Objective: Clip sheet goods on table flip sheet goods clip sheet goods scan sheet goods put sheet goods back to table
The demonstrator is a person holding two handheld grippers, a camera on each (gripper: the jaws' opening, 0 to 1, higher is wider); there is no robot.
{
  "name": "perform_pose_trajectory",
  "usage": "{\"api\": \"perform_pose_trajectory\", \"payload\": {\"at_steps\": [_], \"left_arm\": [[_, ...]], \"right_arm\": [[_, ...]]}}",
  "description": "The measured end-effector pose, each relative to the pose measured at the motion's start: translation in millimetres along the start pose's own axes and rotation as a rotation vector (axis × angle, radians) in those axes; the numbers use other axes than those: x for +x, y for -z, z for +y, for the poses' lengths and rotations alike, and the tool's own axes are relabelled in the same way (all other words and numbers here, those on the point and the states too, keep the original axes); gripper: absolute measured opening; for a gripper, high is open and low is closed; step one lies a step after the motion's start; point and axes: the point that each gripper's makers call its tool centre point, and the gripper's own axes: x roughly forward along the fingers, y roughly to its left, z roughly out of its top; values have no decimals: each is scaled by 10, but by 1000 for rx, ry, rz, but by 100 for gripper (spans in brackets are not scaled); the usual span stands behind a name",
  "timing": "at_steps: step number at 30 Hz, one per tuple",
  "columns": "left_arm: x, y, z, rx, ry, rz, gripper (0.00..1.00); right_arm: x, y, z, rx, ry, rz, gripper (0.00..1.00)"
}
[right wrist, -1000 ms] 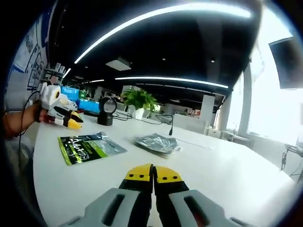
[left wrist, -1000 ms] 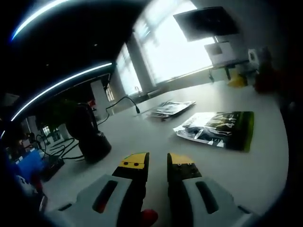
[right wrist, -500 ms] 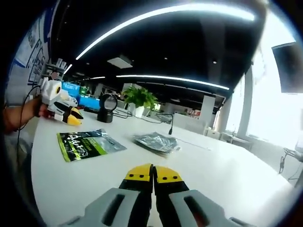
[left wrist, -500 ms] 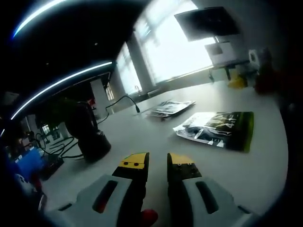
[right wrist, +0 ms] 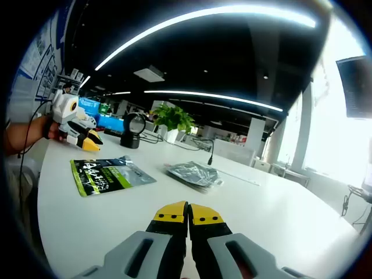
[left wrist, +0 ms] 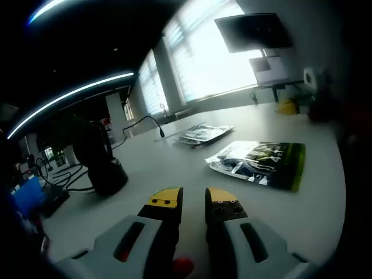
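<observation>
Left gripper view: at the far left of the white worktop (left wrist: 174, 168) a dark round scanner stand (left wrist: 100, 160) sits upright, with black cables trailing behind it and a blue object at the edge. Low in the middle, the left gripper (left wrist: 193, 200) hangs above the worktop, its yellow-tipped fingers (left wrist: 165, 200) set a narrow gap apart with nothing between them. Beyond them a thin gooseneck microphone (left wrist: 145, 123) curves up from the worktop. Further right, a small stack of grey packets (left wrist: 199, 135) lies flat, and nearer, just right of the fingers' line, the green-and-black sheet pack (left wrist: 258, 164) lies flat with its green edge on the far right side. A dark monitor (left wrist: 253, 32) hangs before the bright windows at the upper right.

Right gripper view: at the far left a hand holds the left gripper (right wrist: 74, 127) above the worktop's (right wrist: 261, 203) edge, its yellow tips pointing toward the sheet pack (right wrist: 107, 174), which lies flat just beside it. Behind that stand the scanner stand (right wrist: 132, 132) and a potted plant (right wrist: 172, 121). The grey packets (right wrist: 193, 174) lie in the middle, well apart from the pack. At bottom centre the right gripper (right wrist: 188, 215) hovers with its fingers (right wrist: 171, 216) pressed together, gripping nothing.
</observation>
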Motion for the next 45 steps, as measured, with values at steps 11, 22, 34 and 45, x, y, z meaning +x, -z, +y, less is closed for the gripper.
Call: {"api": "perform_pose_trajectory", "payload": {"at_steps": [11, 22, 34, 45], "left_arm": [[-27, 45, 48, -214, -23, 34, 7], [-65, 97, -2, -442, 41, 75, 7], [-57, -49, -191, -684, 186, 139, 7], [121, 82, -151, -917, 230, 266, 7]], "right_arm": [[-3, -5, 38, -26, -5, 2, 0], [-7, -2, 75, -46, -12, 6, 0], [-16, -14, 104, -51, -13, 3, 0], [-19, -26, 138, -60, -22, -2, 0]]}}
